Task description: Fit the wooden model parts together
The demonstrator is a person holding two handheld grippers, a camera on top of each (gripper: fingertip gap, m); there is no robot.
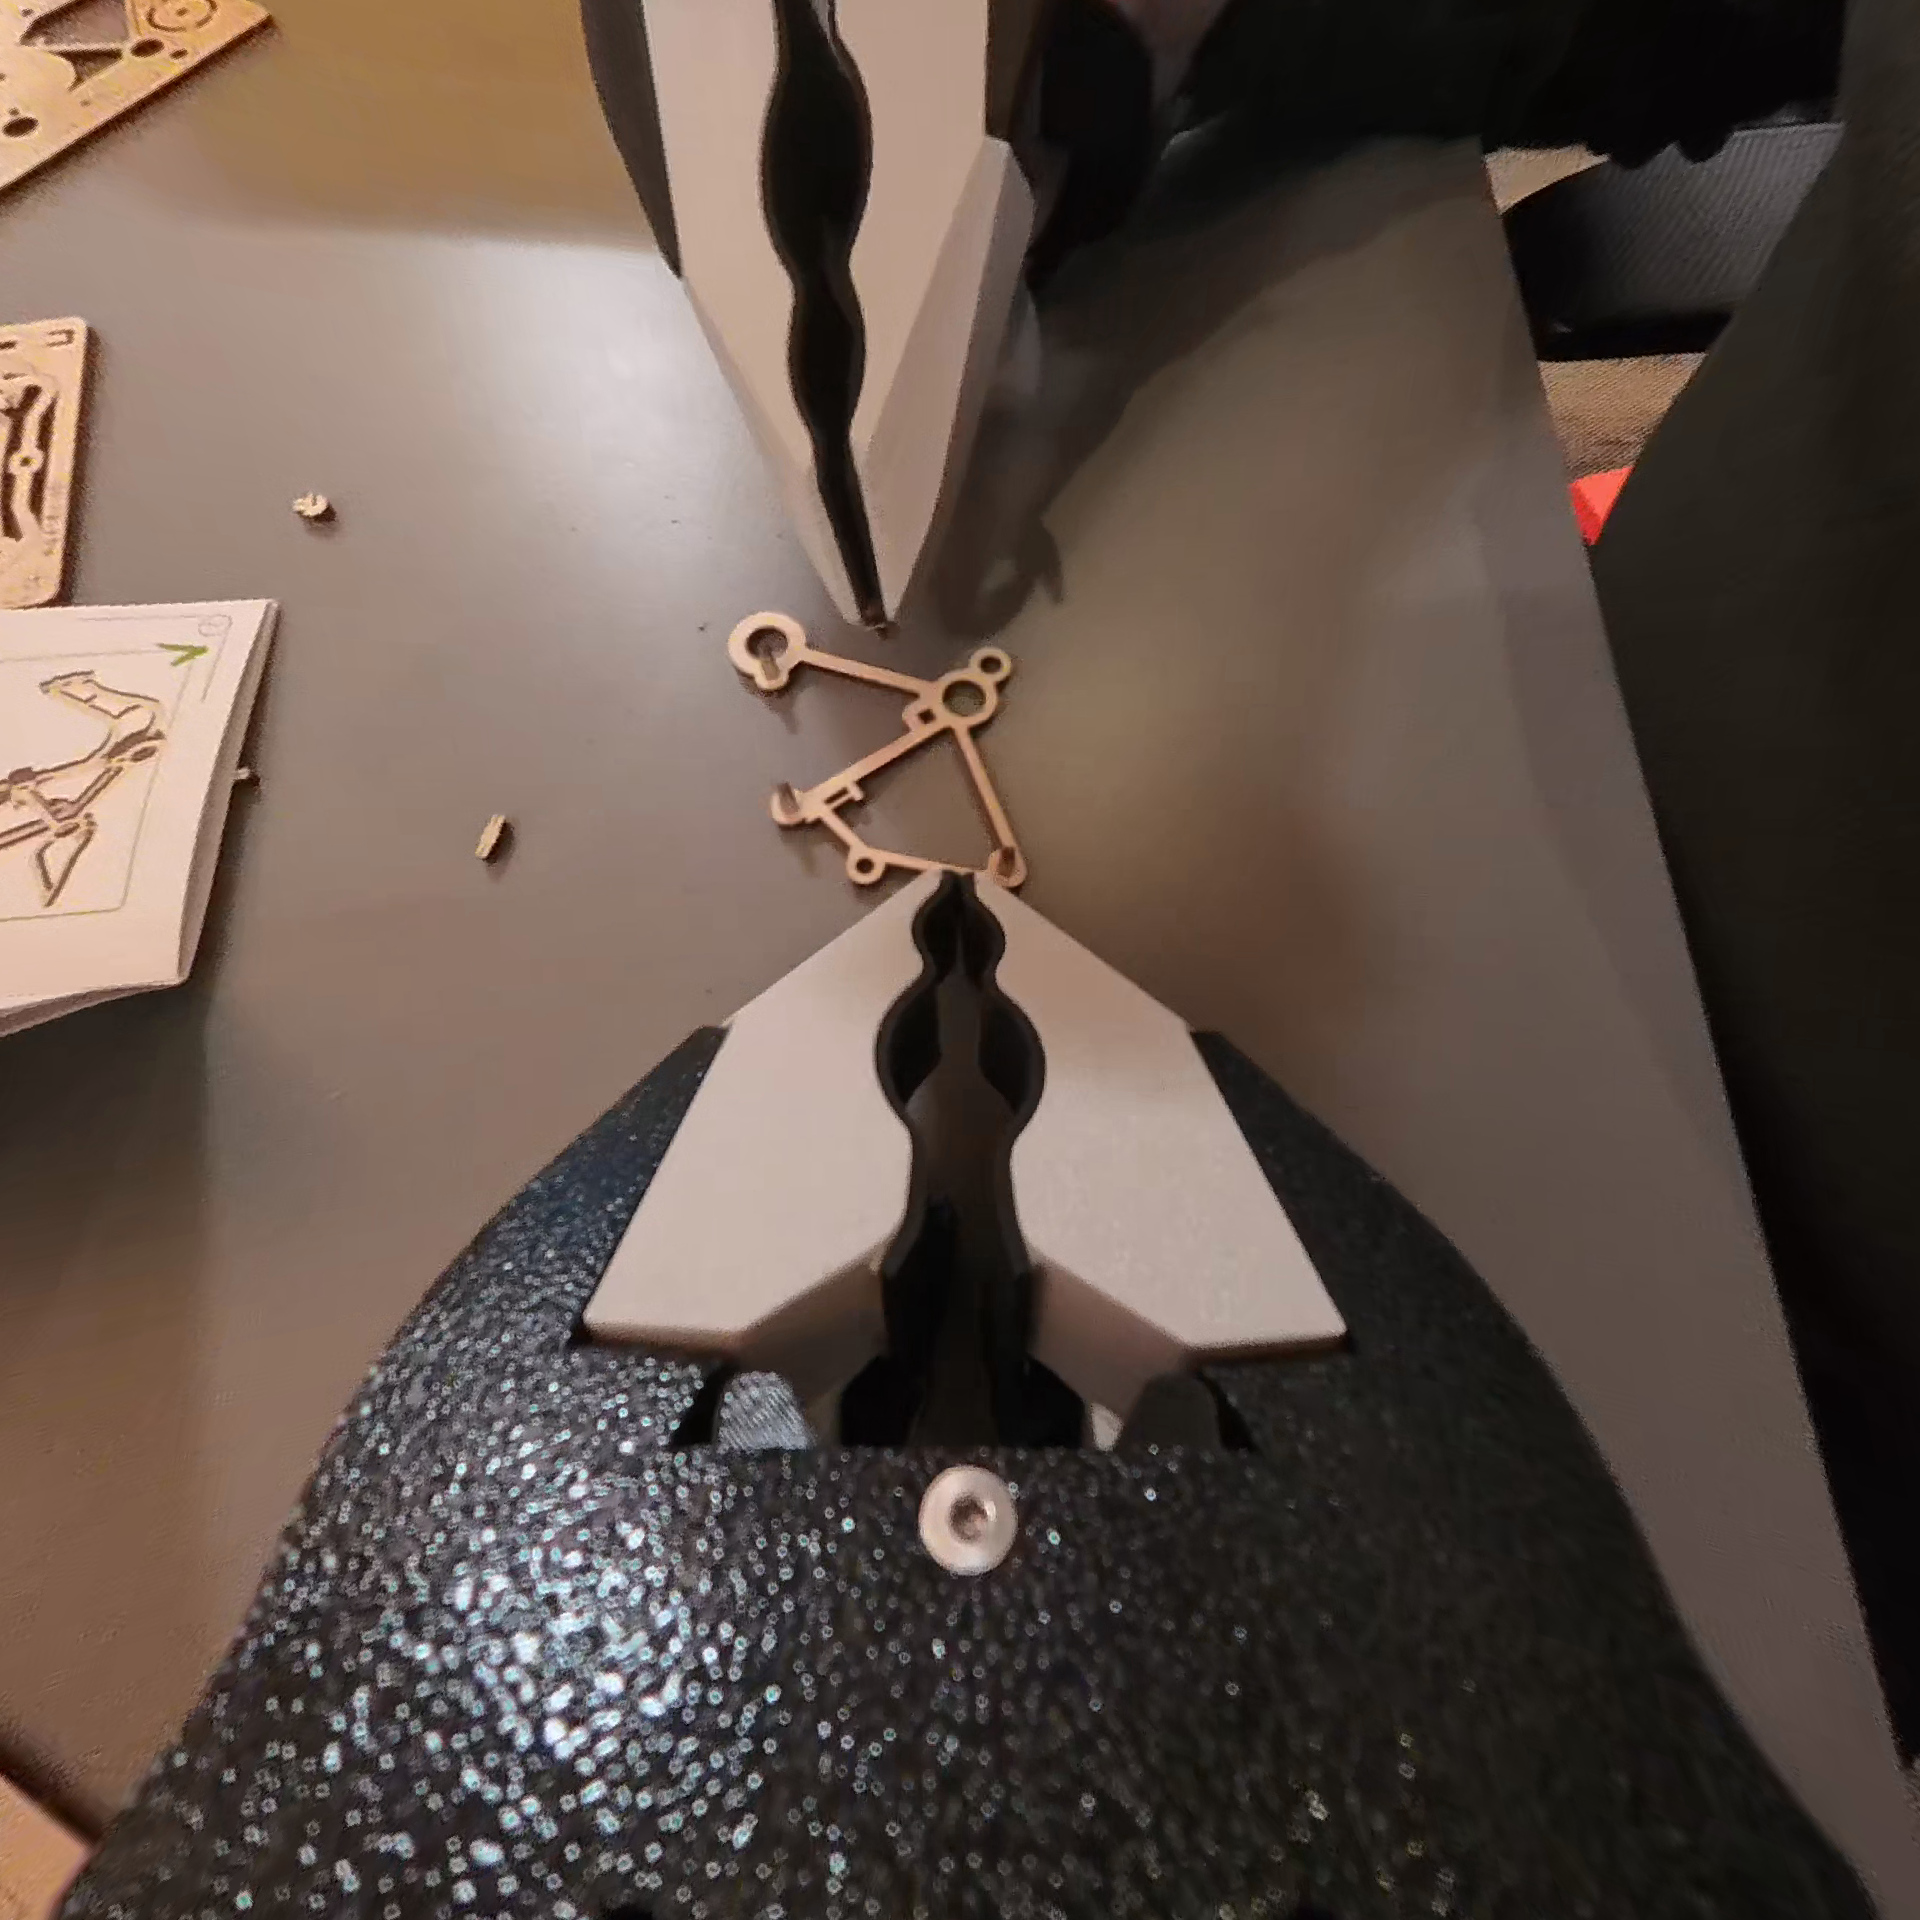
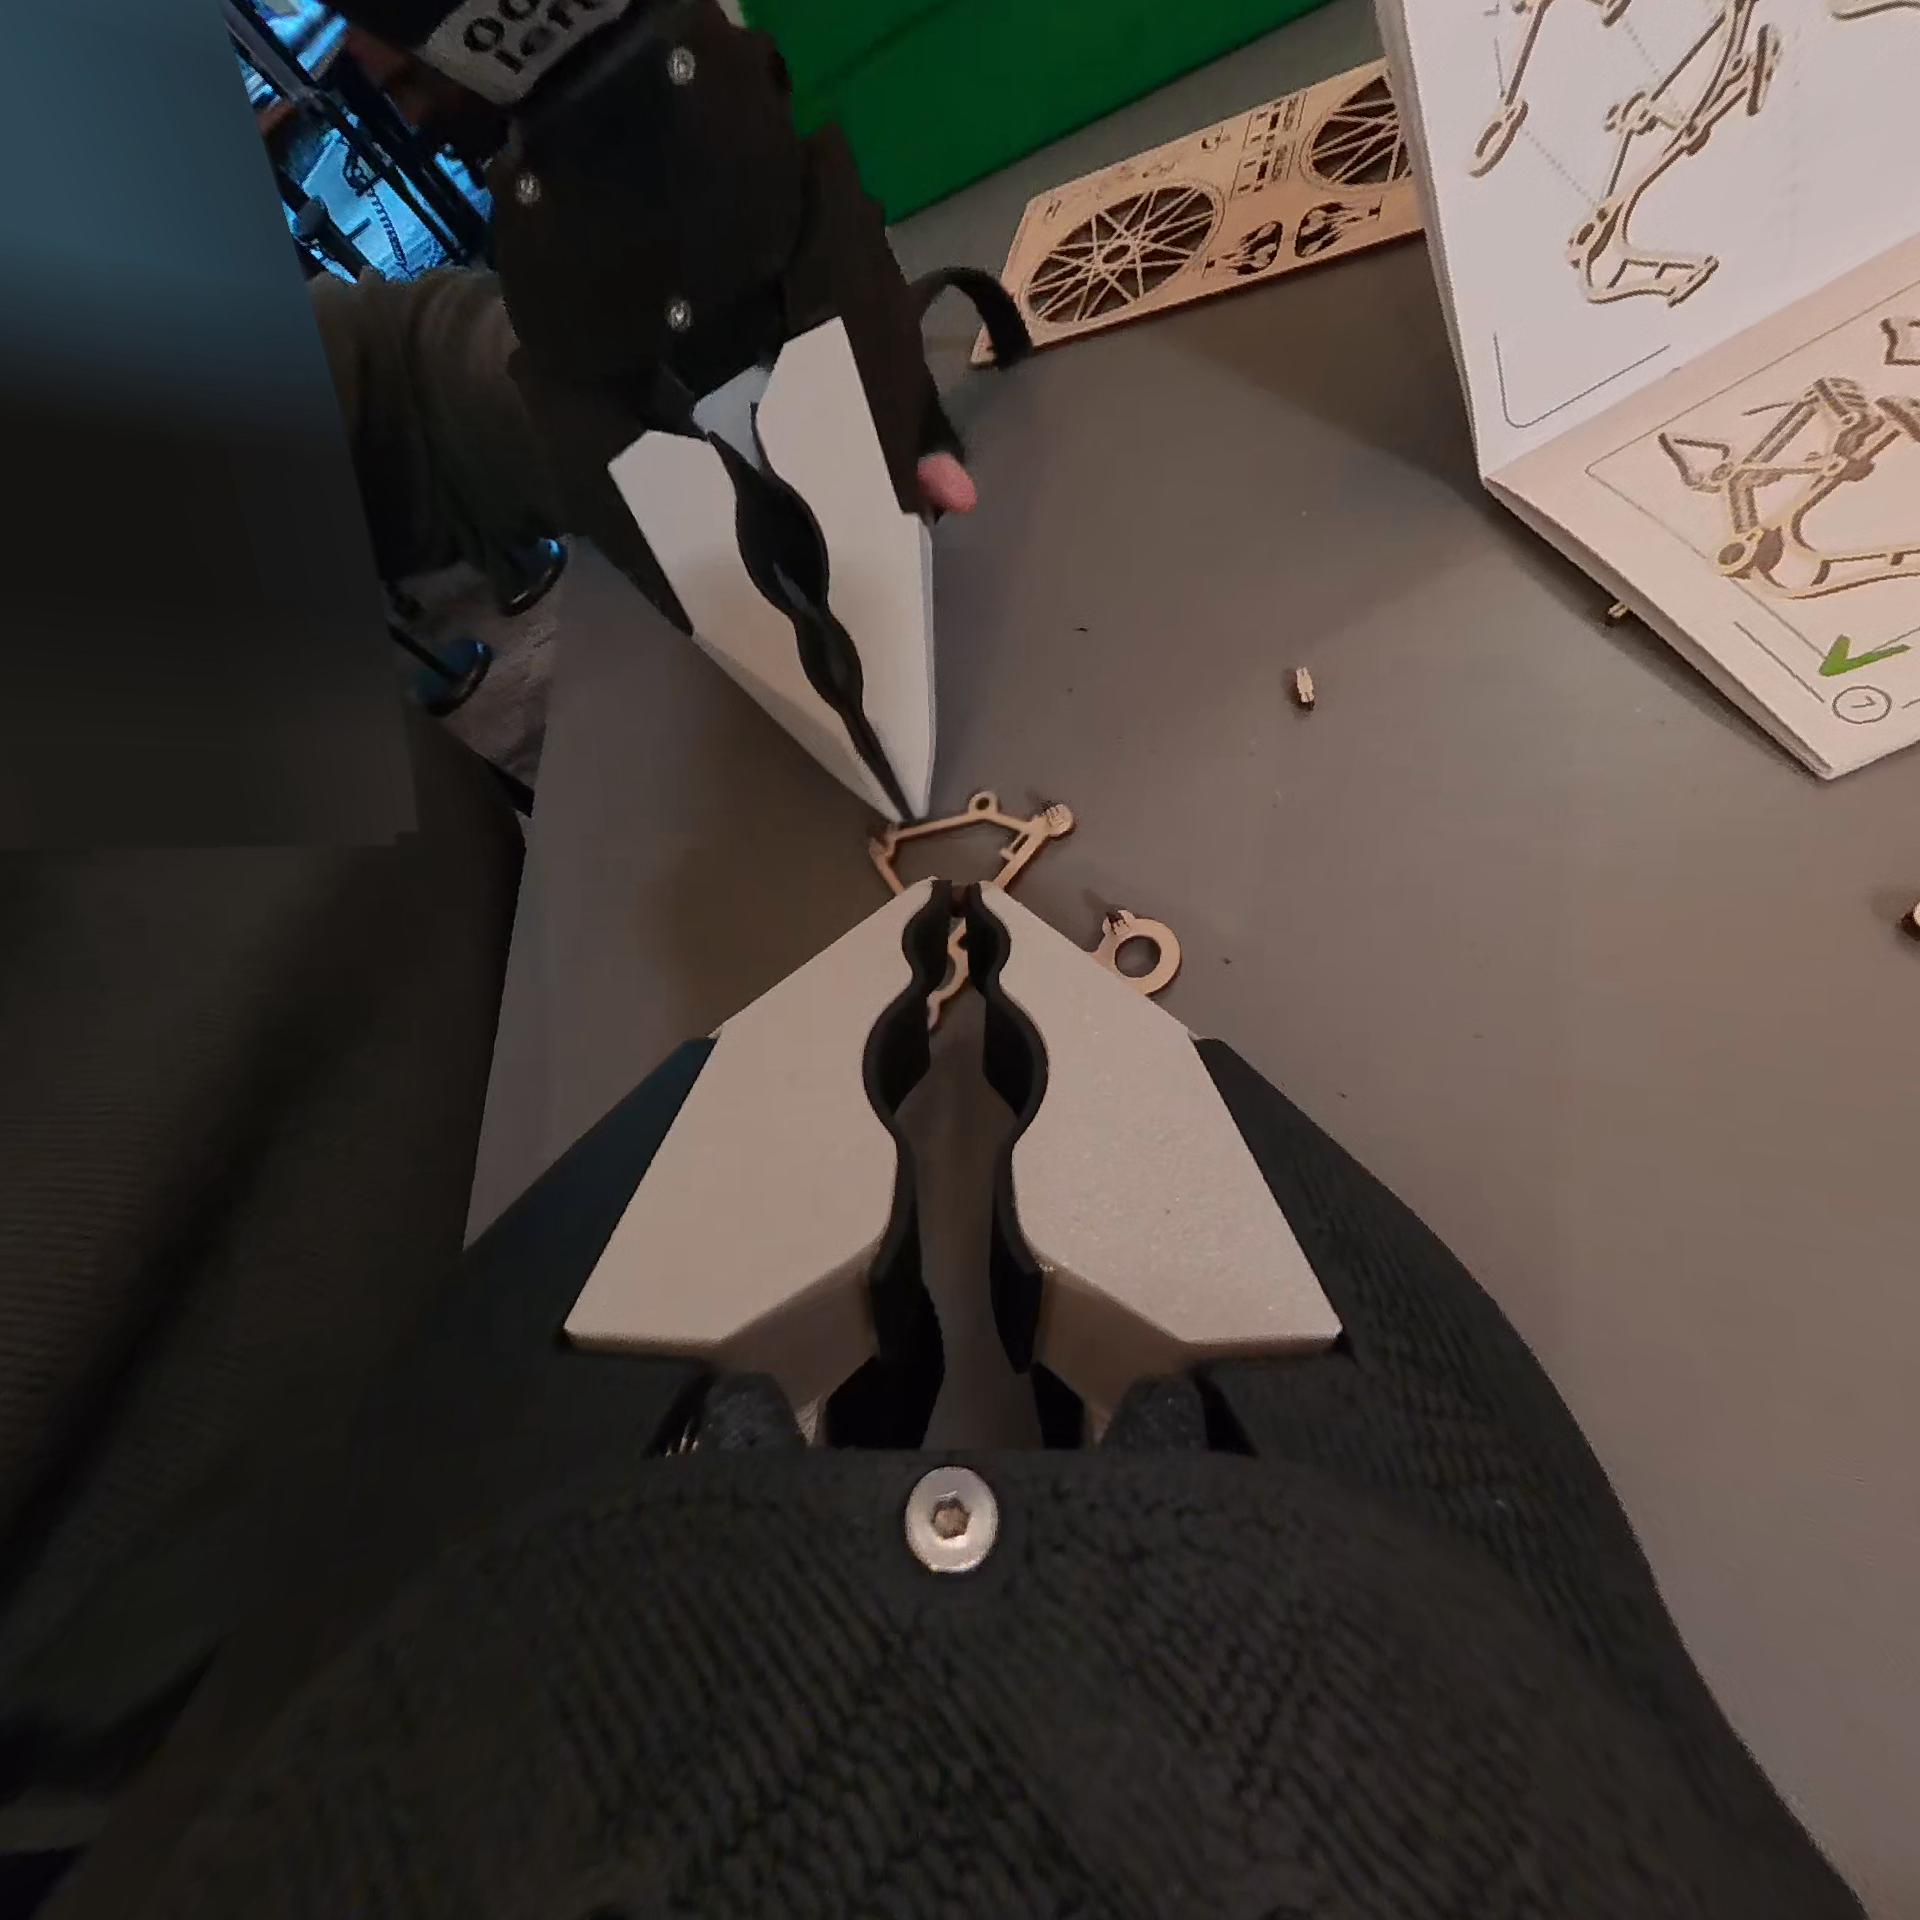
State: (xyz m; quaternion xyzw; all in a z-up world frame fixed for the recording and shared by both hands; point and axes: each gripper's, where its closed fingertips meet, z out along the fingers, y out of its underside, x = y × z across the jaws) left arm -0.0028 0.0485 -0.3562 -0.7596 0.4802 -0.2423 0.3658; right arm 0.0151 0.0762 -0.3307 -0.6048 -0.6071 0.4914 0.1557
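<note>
Both grippers are nose to nose over the grey desk [image 1: 416, 416], and lying flat on it between them is the wooden frame piece [image 1: 914, 774], a thin lattice of struts with ring-shaped ends.

The left gripper [image 1: 961, 883] has its jaws drawn together to a slit, tips right at the near strut of the frame, between a small ring and a slotted corner. From its own camera the tips hide the contact, so whether they pinch that strut or simply meet just short of it, I cannot say. The opposite camera shows the same gripper [image 2: 909, 810] coming down steeply, its point touching the frame's far corner [image 2: 894, 836].

The right gripper [image 2: 956, 894] is closed too, pads nearly meeting, and it stands over the frame's near end; a sliver of wood shows through the wavy gap between its fingers, lower down than the tips. In the left wrist view it [image 1: 873, 618] ends just above the keyhole ring at the frame's far end, apparently clear of the wood.

Around them: a tiny wooden peg [image 1: 494, 836] to the left of the frame, another scrap [image 1: 312, 507] farther off, an open instruction booklet [image 1: 114, 800] at the desk's left edge, and laser-cut wooden sheets [image 2: 1216, 229] beyond, with a green box [image 2: 997, 83] behind.
</note>
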